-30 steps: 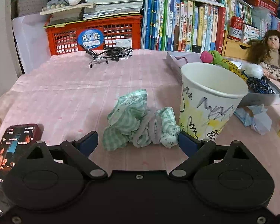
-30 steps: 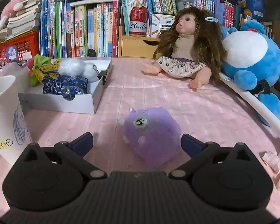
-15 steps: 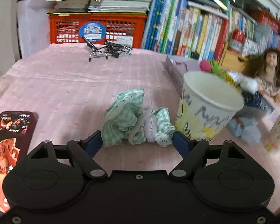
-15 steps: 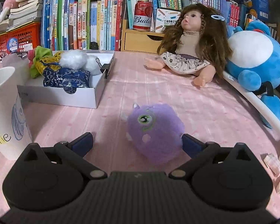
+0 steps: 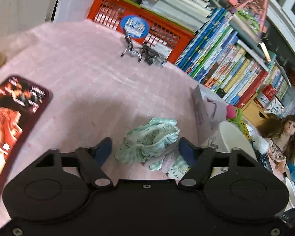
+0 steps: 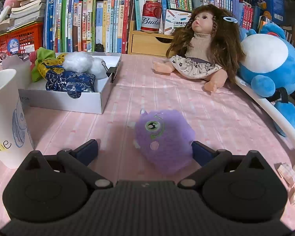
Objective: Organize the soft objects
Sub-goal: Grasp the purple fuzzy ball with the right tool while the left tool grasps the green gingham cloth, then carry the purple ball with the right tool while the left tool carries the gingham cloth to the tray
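Note:
A crumpled green checked cloth (image 5: 149, 143) lies on the pink tablecloth between the fingers of my left gripper (image 5: 145, 152). The jaws are closing around it, and a gap still shows beside the left pad (image 5: 103, 150). In the right wrist view a purple plush toy (image 6: 163, 137) sits between the fingers of my right gripper (image 6: 145, 152), which is open. The plush is close against the right pad (image 6: 201, 153) and well apart from the left one. A white box (image 6: 68, 100) at the left holds several soft items.
A paper cup (image 5: 236, 137) stands right of the cloth, and a phone (image 5: 13, 118) lies at the left. A doll (image 6: 202, 45) and a blue plush (image 6: 269, 63) sit at the back right. Books and a red basket (image 5: 139, 25) line the far edge.
The left gripper has rolled, so its view now tilts, and its jaws have narrowed around the green cloth. The right gripper and purple plush have barely moved.

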A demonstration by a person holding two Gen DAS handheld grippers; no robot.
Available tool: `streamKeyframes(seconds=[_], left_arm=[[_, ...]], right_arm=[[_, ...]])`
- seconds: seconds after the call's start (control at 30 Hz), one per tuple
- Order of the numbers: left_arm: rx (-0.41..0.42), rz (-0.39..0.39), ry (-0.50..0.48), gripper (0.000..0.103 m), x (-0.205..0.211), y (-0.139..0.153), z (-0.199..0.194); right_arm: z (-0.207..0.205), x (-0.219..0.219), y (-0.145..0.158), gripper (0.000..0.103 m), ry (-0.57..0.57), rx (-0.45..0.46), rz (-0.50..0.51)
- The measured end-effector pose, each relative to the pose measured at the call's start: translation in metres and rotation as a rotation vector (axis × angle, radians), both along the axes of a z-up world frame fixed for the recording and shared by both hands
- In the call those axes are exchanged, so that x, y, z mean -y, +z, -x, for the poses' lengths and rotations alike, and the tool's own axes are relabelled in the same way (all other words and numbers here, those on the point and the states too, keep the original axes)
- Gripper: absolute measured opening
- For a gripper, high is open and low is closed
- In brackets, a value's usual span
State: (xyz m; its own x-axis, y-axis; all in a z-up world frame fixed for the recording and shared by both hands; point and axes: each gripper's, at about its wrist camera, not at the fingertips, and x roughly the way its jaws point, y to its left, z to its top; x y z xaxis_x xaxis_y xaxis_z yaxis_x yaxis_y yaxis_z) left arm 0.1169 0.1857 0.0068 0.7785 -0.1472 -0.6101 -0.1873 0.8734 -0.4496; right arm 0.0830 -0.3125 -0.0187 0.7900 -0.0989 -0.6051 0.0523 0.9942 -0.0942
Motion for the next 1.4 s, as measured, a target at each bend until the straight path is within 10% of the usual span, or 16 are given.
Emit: streamKeyframes(seconds=[0.23, 0.5, 1.4], left_arm=[[0.014, 0.014, -0.006, 0.034, 0.004, 0.000, -0.005], [0.024, -0.052, -0.026, 0.025, 0.016, 0.012, -0.006], [0.193, -0.160, -0.165, 0.024, 0.058, 0.137, -0.041]], right_arm=[[0.001, 0.002, 0.000, 0.095, -0.006, 0.009, -0.022], [0.008, 0.004, 0.004, 0.058, -0.027, 0.051, -0.031], [-0.037, -0.009, 0.105, 0.049, 0.066, 0.159, -0.213]])
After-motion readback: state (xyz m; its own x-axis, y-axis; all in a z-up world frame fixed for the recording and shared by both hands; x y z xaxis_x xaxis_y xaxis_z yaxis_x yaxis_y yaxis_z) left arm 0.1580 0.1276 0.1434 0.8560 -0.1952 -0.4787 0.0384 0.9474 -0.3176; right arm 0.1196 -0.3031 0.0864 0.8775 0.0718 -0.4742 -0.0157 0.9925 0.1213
